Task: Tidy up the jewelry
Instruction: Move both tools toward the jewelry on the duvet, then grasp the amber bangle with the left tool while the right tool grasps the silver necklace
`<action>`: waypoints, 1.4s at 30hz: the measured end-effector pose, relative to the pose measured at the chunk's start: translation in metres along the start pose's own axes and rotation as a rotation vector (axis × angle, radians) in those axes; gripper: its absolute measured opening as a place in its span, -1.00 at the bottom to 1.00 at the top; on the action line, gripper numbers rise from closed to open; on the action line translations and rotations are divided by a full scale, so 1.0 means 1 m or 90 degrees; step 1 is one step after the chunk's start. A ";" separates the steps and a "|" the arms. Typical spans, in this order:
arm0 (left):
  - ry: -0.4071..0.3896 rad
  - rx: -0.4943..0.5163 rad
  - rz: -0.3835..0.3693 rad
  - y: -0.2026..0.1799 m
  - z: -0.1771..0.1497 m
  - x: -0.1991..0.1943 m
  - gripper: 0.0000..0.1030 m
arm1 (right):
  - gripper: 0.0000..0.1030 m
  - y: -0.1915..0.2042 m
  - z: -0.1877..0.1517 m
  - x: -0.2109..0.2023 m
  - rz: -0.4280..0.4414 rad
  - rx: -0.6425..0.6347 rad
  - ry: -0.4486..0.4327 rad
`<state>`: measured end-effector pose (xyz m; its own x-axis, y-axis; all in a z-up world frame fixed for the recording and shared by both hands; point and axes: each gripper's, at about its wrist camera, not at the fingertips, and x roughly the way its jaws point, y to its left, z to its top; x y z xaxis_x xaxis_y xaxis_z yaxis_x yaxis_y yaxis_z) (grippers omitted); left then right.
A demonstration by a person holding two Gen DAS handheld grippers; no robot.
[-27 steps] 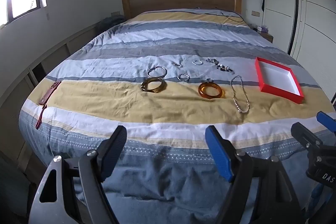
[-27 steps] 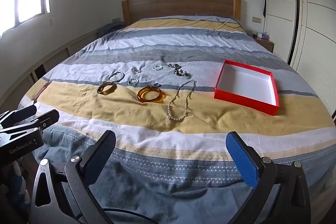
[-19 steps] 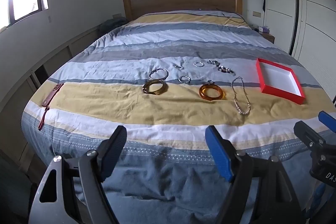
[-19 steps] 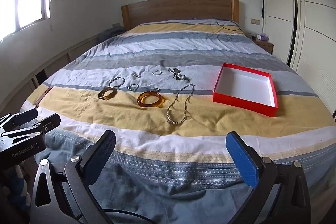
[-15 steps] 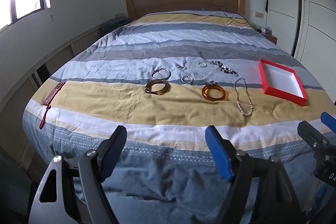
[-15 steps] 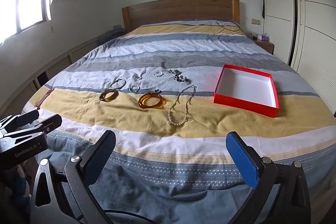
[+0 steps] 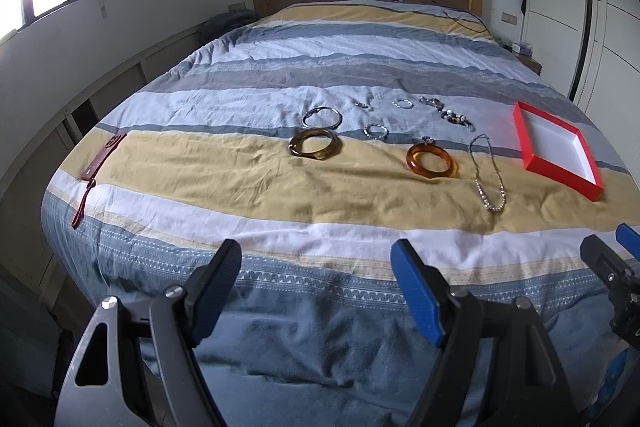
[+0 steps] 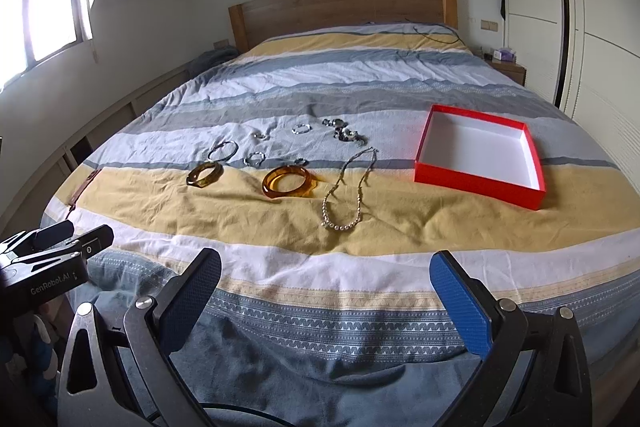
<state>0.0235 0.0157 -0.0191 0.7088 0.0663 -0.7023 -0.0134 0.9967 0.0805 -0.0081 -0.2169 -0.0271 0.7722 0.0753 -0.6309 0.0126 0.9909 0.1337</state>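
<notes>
Left gripper (image 7: 316,287): bottom of frame, jaws wide apart, holding nothing.
Right gripper (image 8: 326,297): bottom of frame, jaws wide apart, holding nothing.
Necklace (image 8: 347,189): centre of right view, on the bed's (image 8: 400,75) yellow stripe.
Amber bangle (image 8: 286,180): just left of necklace.
Brown bangle (image 8: 204,173): farther left.
Box (image 8: 520,197): right of necklace, apart from it, open.
Small rings, bracelets (image 8: 344,133): beyond the bangles, mid-frame.
Headboard (image 8: 340,7): top centre.

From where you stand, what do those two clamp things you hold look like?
Each is a black metal frame with silver screws and two textured pads. On the left gripper and right gripper, one pad is black, one blue. The left one's side reads "GenRobot.AI".
</notes>
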 end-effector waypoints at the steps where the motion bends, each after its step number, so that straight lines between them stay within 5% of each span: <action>1: 0.003 0.000 0.001 0.000 0.000 0.003 0.47 | 0.97 0.001 0.000 0.004 0.001 -0.002 0.005; 19: 0.099 0.009 -0.055 -0.015 0.012 0.078 0.46 | 0.62 -0.018 0.008 0.080 0.013 0.031 0.093; 42: 0.137 0.006 -0.141 -0.056 0.078 0.168 0.39 | 0.39 -0.029 0.044 0.174 0.026 0.035 0.164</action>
<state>0.1978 -0.0323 -0.0865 0.5278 -0.1423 -0.8374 0.1312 0.9877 -0.0851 0.1536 -0.2378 -0.1066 0.5859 0.1479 -0.7968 0.0245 0.9795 0.1998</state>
